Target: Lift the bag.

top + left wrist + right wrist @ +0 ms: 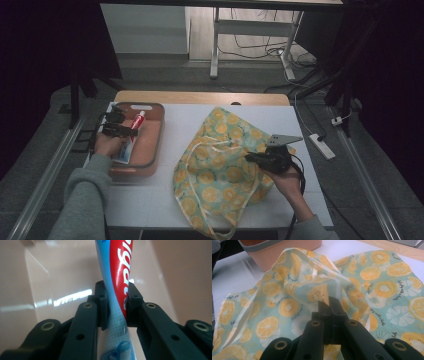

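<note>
A red, white and blue toothpaste tube [136,129] [120,272] lies in a pink plastic basin [156,145] at the table's left. My left gripper [121,131] [117,307] reaches into the basin, and its pads press on the tube from both sides near its lower end. A cloth bag printed with lemon slices [220,165] [274,292] is spread out in the middle of the table. My right gripper [250,157] [331,305] sits at the bag's right side, shut on a raised fold of its fabric. In the right gripper view the basin [287,250] stands just beyond the bag.
The white table top [175,120] has a wooden far edge [200,97]. A white power strip [321,145] lies on the floor to the right of the table. Metal rails run along both sides. A desk frame with cables stands beyond the table.
</note>
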